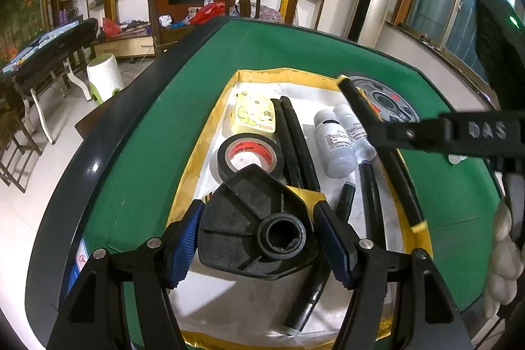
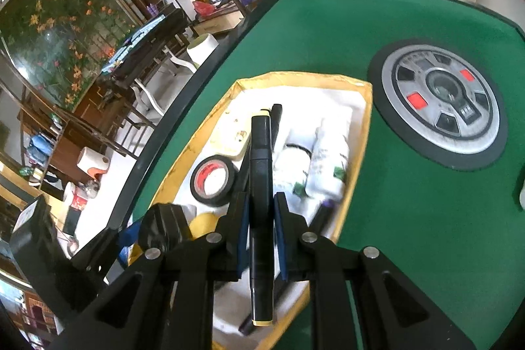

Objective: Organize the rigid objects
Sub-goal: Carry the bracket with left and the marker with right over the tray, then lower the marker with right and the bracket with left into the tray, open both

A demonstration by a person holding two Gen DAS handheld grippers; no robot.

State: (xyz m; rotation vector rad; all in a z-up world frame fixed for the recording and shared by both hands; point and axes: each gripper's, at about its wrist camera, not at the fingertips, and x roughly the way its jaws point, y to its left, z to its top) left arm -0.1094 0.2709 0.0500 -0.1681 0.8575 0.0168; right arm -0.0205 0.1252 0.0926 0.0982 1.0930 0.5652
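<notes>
Green felt covers our worktop, and on it sits the yellow-rimmed tray where everything is being gathered. We've got two pieces in hand over it: our left claw is clamped on a black triangular plastic part with a socket, pads pressing both its sides, hanging low above the near end of the tray; our right claw is clenched tight on a black marker with yellow caps, carried lengthwise above the tray's middle. Below lie a roll of black tape, a yellow cartoon case, two white bottles side by side and more black markers. Beyond the tray sits a round grey dial set into the felt. Risks from here, as we judge it: the tray is crowded, so the marker may land across the others and roll, and the wide part could knock the tape on release.
</notes>
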